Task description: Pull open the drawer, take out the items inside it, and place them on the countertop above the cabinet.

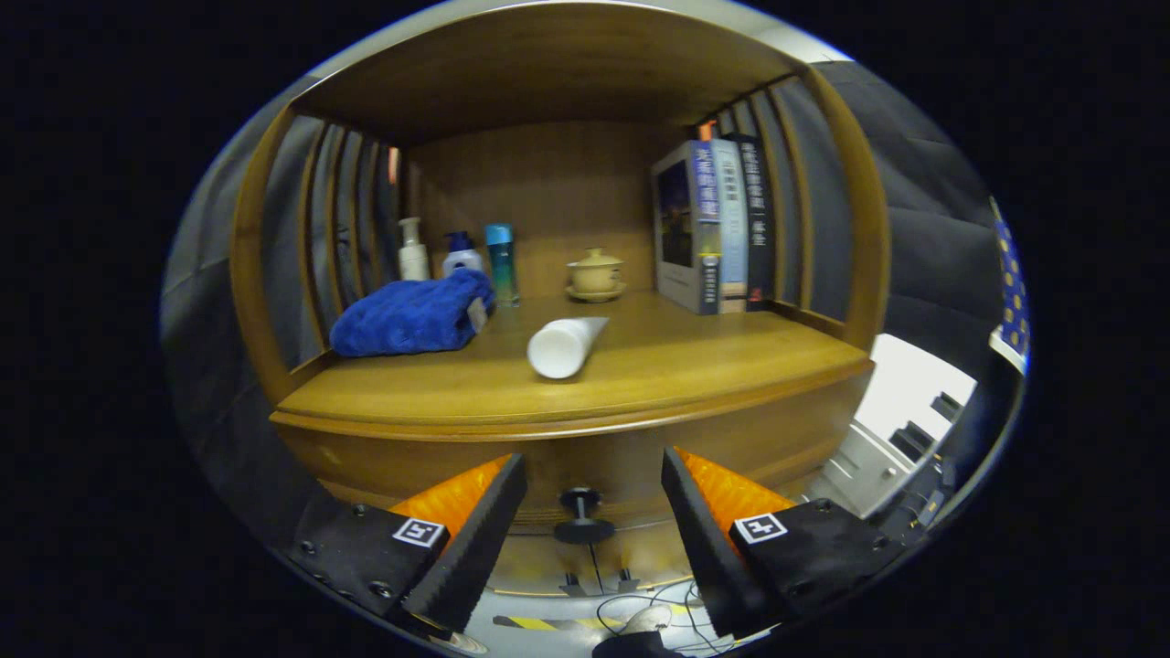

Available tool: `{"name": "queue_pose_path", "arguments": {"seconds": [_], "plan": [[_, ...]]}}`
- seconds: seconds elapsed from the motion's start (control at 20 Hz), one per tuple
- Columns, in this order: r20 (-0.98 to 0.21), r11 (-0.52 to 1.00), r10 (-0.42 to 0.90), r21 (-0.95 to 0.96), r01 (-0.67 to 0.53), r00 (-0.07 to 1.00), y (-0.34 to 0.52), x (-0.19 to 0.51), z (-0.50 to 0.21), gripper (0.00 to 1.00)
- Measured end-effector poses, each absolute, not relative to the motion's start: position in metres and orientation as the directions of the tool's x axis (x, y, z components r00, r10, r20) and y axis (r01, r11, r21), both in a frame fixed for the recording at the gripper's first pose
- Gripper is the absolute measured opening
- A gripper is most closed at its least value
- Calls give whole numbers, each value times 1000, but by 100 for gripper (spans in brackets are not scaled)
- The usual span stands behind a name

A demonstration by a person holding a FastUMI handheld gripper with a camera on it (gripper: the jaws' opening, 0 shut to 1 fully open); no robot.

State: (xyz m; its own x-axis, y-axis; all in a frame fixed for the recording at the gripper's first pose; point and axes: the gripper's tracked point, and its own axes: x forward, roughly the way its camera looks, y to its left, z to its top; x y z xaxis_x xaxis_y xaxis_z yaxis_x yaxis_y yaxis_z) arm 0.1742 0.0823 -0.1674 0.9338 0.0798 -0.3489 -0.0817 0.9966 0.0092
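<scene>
Gripper view: tool [592, 498] spread, drawer knob [582, 514] between its fingers, untouched

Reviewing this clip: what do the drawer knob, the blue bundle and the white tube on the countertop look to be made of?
Drawer knob: dark and smooth, probably metal or painted wood; hard to tell which. Blue bundle: soft plush fabric, judging by its fuzzy nap and rounded folds, likely a towel. White tube: matte plastic by its even, dull surface. The gripper has its jaws open on either side of the knob, apart from it.
</scene>
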Motion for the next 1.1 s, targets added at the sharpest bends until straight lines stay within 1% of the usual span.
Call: {"name": "queue_pose_path", "arguments": {"seconds": [0.05, 0.1, 0.25, 0.45, 0.65, 0.8, 0.95, 1.1], "plan": [[-359, 992, 130, 43, -122, 924, 96, 168, -157, 99], [-352, 991, 136, 44, -129, 926, 94, 164, -144, 99], [-277, 992, 115, -11, -122, 954, 77, 155, -81, 99], [-141, 984, 169, -27, -174, 975, 88, 127, 12, 98], [-72, 980, 198, -8, -199, 978, 95, 103, 68, 98], [-63, 979, 205, -5, -205, 977, 95, 91, 79, 98], [-78, 984, 174, -30, -177, 982, 87, 90, 74, 98], [-81, 984, 170, -33, -173, 982, 88, 93, 71, 98]]}}
